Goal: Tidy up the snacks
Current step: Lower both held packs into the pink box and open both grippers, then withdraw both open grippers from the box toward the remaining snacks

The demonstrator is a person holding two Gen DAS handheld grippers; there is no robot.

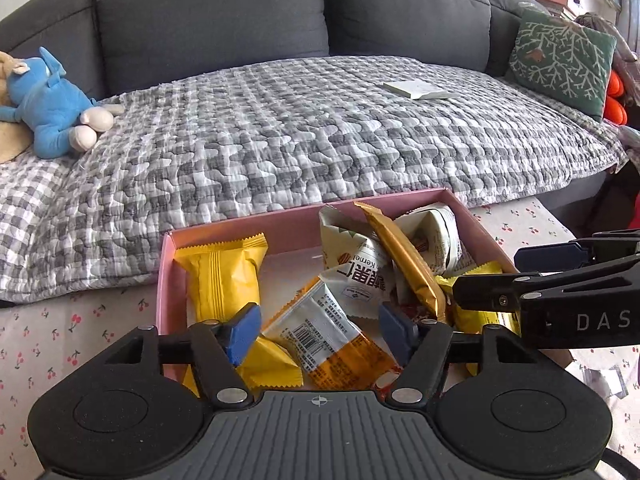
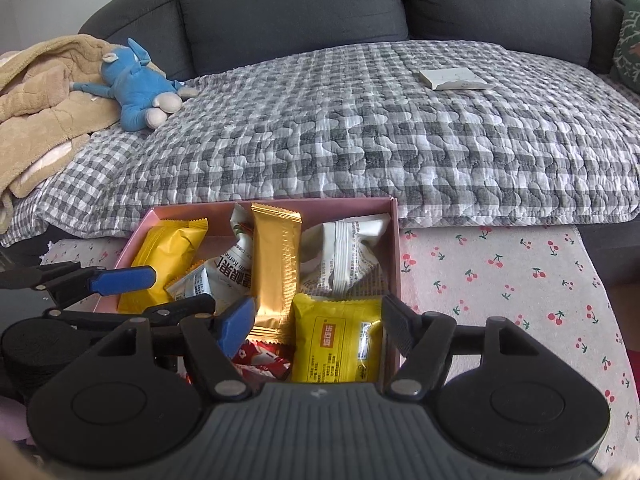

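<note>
A pink box (image 1: pixel 168 264) (image 2: pixel 394 240) on the cherry-print cloth holds several snack packets. Inside are a yellow packet (image 1: pixel 222 276) (image 2: pixel 168 256), a gold bar (image 1: pixel 404 264) (image 2: pixel 276 264), white kernel packets (image 1: pixel 352 248) (image 2: pixel 344 256), a white-and-orange packet (image 1: pixel 332 340) and a flat yellow packet (image 2: pixel 336 340). My left gripper (image 1: pixel 320 332) is open above the box's near end, over the white-and-orange packet, holding nothing. My right gripper (image 2: pixel 316 328) is open above the flat yellow packet, holding nothing. Each gripper shows in the other's view, the right (image 1: pixel 552 300), the left (image 2: pixel 100 284).
Behind the box is a grey sofa with a checked quilt (image 1: pixel 300 128) (image 2: pixel 360 120). On it lie a blue plush toy (image 1: pixel 52 108) (image 2: pixel 136 84), a white booklet (image 1: pixel 420 90) (image 2: pixel 456 78), a tan blanket (image 2: pixel 44 100) and a green cushion (image 1: pixel 560 56).
</note>
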